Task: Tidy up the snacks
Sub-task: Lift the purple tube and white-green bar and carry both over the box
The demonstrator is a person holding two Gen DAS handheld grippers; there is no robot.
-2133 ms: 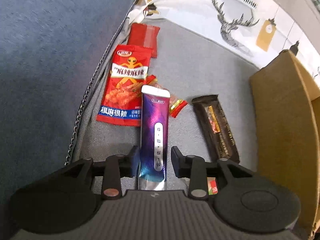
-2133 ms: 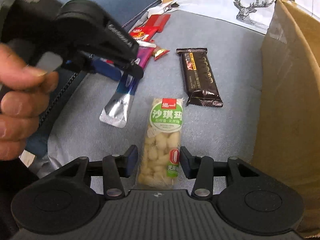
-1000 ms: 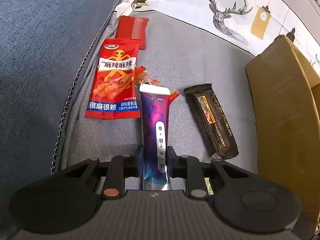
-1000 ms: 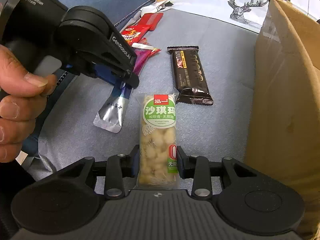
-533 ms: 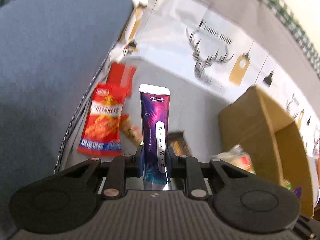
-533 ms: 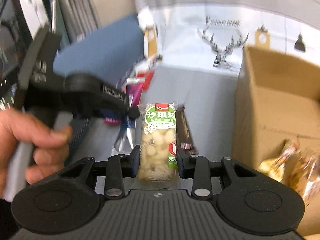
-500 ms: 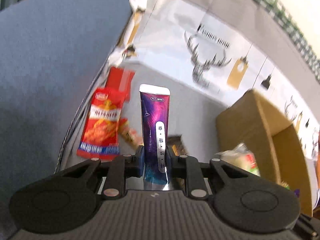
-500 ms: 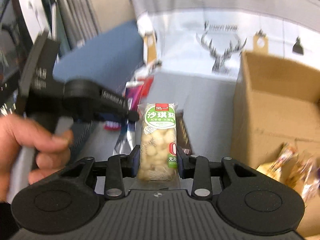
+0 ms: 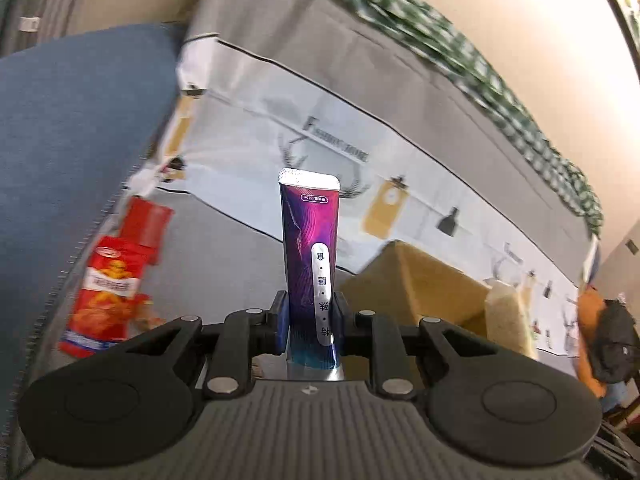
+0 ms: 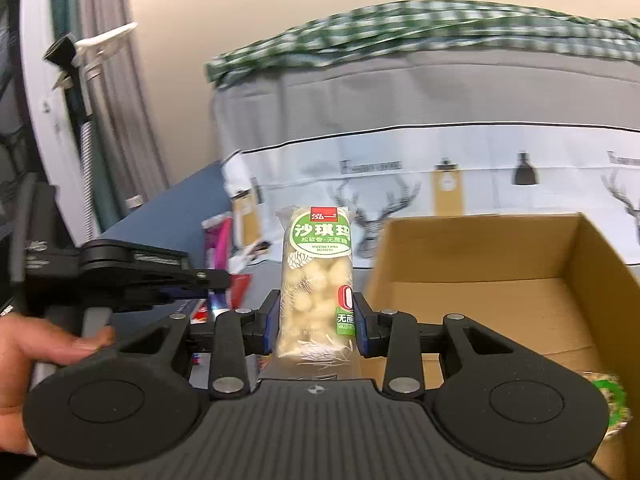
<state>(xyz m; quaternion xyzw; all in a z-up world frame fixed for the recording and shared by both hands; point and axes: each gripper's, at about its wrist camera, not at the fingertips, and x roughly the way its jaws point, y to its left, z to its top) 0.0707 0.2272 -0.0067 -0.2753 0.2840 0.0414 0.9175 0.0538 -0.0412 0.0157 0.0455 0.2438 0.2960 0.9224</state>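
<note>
Both snacks just lifted off the couch: left gripper [image 9: 309,316] clamps the purple stick pack [image 9: 311,264], right gripper [image 10: 315,316] clamps the sachima bar [image 10: 318,280], box [image 10: 480,280] at right next.

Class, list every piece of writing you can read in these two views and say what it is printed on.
"沙琪玛" and "WUZHETANG": green-labelled snack pack in the right tool.
Vertical white strip on the purple pack in the left tool: not confidently readable.
Red packet: blurred.
Deer-print cloth: blurred.

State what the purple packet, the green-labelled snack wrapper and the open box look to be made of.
Tall purple printed snack packet: glossy foil-like film, silver crimped end. Clear green-labelled snack wrapper: thin transparent plastic, pale pieces visible inside. Brown open box: matte corrugated cardboard, probably.
</note>
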